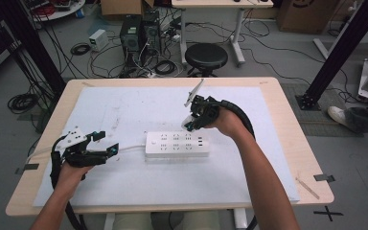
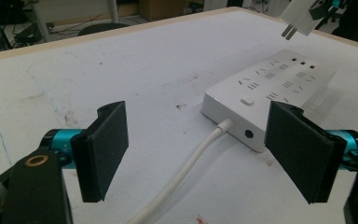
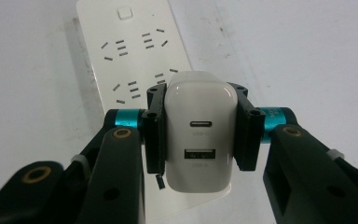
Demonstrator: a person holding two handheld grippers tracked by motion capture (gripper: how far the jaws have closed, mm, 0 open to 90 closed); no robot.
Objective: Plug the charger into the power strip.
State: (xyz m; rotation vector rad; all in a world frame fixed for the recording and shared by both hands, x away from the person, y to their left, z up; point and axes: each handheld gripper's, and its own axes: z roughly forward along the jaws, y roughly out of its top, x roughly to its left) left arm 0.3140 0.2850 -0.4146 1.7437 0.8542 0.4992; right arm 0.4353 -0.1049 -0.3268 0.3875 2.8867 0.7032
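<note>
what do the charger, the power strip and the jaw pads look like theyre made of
Charger: likely glossy white moulded plastic; soft highlights, rounded edges.
Power strip: apparently white plastic, more satin; even sheen, sharp moulded slots.
Jaw pads: matte black, probably rubber or printed plastic; no shine.

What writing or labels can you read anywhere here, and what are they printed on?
"USB-C": faint grey, under the upper port of the white charger clamped in the right gripper.
A second faint label under the charger's lower port: too blurred to read.
White power strip: sockets and a button, no legible text.
Black cross of tape on the floor: a mark, no words.
</note>
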